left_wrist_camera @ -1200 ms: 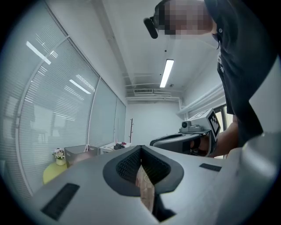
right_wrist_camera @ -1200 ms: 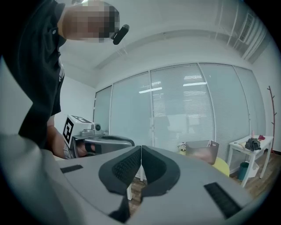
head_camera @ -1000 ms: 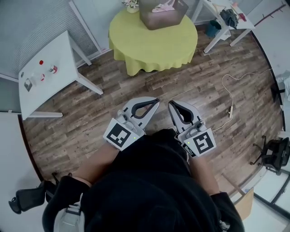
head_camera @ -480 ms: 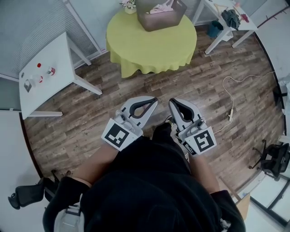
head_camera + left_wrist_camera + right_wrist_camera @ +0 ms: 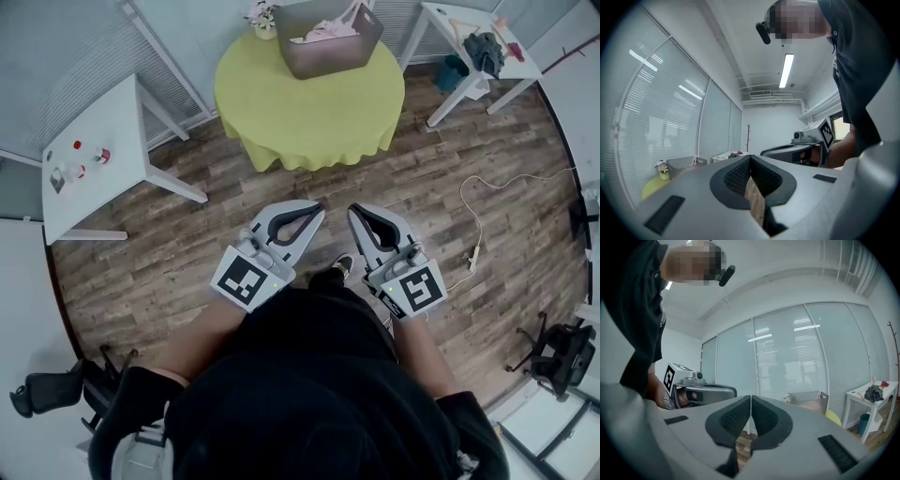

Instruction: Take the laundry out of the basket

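Observation:
A grey laundry basket (image 5: 330, 42) with pink laundry (image 5: 323, 30) in it stands on a round table with a yellow-green cloth (image 5: 309, 98), far ahead at the top of the head view. My left gripper (image 5: 315, 210) and right gripper (image 5: 354, 213) are held side by side over the wood floor, well short of the table. Both are shut, tips touching, with nothing between them. The basket (image 5: 683, 163) shows small at the left of the left gripper view, and the basket (image 5: 806, 402) sits right of centre in the right gripper view.
A white table (image 5: 94, 164) with small items stands at the left. Another white table (image 5: 473, 42) with dark things on it stands at the upper right. A white cable (image 5: 478, 211) runs across the floor at the right. Office chairs (image 5: 553, 342) sit at the lower corners.
The round table and basket have slid slightly lower and nearer in the head view as the person steps toward them. Both grippers keep the same shut pose in front of the body.

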A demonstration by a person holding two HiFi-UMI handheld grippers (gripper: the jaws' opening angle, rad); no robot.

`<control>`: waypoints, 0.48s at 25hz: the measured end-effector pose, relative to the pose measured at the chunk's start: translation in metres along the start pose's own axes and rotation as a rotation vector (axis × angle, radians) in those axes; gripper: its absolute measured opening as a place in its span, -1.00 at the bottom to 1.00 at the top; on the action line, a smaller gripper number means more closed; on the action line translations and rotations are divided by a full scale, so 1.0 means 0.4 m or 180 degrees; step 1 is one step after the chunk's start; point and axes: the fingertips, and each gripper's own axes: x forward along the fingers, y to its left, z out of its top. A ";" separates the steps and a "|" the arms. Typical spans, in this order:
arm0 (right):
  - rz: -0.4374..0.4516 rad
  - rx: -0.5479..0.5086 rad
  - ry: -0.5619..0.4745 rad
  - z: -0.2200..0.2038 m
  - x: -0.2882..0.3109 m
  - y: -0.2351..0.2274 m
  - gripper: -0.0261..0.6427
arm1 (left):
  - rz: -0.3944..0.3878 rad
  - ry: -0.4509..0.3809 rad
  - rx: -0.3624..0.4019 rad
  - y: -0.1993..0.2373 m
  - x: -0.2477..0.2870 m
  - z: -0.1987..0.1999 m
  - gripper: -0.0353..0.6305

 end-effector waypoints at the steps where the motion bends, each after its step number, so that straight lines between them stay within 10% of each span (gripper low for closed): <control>1: 0.0026 -0.0004 0.0001 0.002 -0.001 -0.020 -0.85 | 0.0020 0.0002 0.0008 0.002 0.020 0.002 -0.87; 12: 0.0285 0.0001 -0.0016 0.014 -0.040 -0.198 -0.85 | 0.0259 0.0025 0.0033 -0.009 0.205 0.015 -0.87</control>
